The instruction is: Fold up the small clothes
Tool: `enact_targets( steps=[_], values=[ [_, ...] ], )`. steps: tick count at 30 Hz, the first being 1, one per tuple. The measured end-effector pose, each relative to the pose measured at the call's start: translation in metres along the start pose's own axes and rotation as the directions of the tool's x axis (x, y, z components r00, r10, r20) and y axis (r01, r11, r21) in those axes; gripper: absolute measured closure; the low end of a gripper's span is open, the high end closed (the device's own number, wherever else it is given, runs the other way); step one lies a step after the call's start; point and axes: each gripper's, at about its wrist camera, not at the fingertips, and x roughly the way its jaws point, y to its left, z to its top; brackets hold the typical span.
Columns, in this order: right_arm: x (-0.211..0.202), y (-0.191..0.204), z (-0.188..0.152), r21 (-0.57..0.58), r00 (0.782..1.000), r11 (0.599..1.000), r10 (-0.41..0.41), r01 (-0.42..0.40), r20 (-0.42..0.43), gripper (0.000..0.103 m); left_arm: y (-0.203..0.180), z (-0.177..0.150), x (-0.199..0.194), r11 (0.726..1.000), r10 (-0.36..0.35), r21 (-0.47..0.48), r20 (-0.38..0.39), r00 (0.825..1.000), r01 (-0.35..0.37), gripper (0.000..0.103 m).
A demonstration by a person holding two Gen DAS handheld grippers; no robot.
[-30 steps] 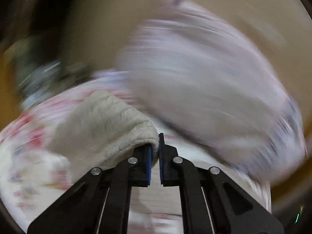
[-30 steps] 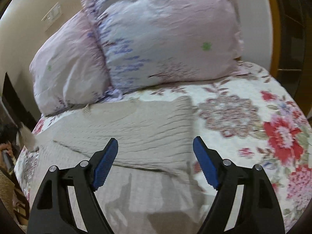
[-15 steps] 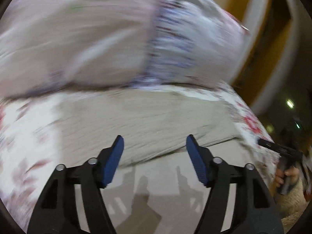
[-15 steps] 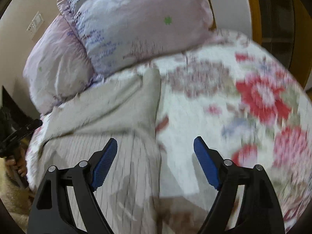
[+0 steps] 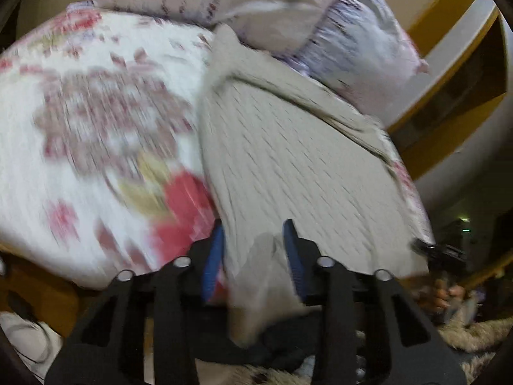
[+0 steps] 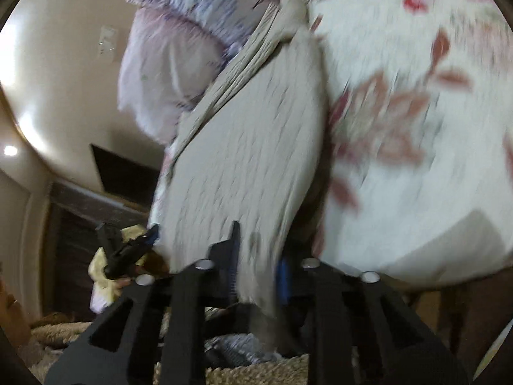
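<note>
A beige ribbed knit garment (image 5: 298,160) lies on the floral bedspread (image 5: 96,122), reaching from the pillows to the near bed edge. My left gripper (image 5: 253,243) straddles its near left hem corner, jaws partly closed with cloth between the blue pads. In the right wrist view the same garment (image 6: 243,147) runs to the near edge, and my right gripper (image 6: 256,250) has the near right hem corner between its narrowed jaws. Both views are motion-blurred, so the grip is unclear.
Two lilac floral pillows (image 5: 288,9) lie at the head of the bed, also in the right wrist view (image 6: 173,61). The bedspread (image 6: 416,128) fills the right side. A shaggy rug (image 5: 465,330) lies below the bed edge. A dark cabinet (image 6: 83,224) stands at left.
Both grippers dropped to the near hem of the garment and narrowed their jaws around its two corners. Earlier both were wide open above it; the left had released a sleeve fold.
</note>
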Motion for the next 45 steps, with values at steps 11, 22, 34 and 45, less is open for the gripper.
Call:
enact_targets(
  steps=[11, 22, 34, 45],
  values=[
    [0.007, 0.064, 0.046, -0.162, 0.983, 0.978, 0.151, -0.133, 0.106, 0.094, -0.020, 0.019, 0.008, 0.991, -0.136, -0.018, 0.014, 0.991, 0.136, 0.096],
    [0.072, 0.059, 0.238, 0.052, 0.883, 0.999, -0.031, 0.007, 0.469, 0.083, -0.015, 0.256, 0.075, 1.000, 0.023, -0.002, 0.255, 0.967, -0.023, 0.090],
    [0.073, 0.003, 0.255, 0.106, 0.864, 0.994, -0.081, 0.032, 0.497, 0.002, 0.049, 0.216, 0.104, 0.992, 0.026, -0.124, 0.073, 0.997, -0.016, 0.029],
    [0.062, -0.003, 0.253, 0.127, 0.881, 0.989, 0.011, -0.081, 0.472, 0.002, 0.058, 0.210, 0.134, 0.933, -0.087, -0.347, 0.050, 0.995, 0.099, 0.086]
  ],
)
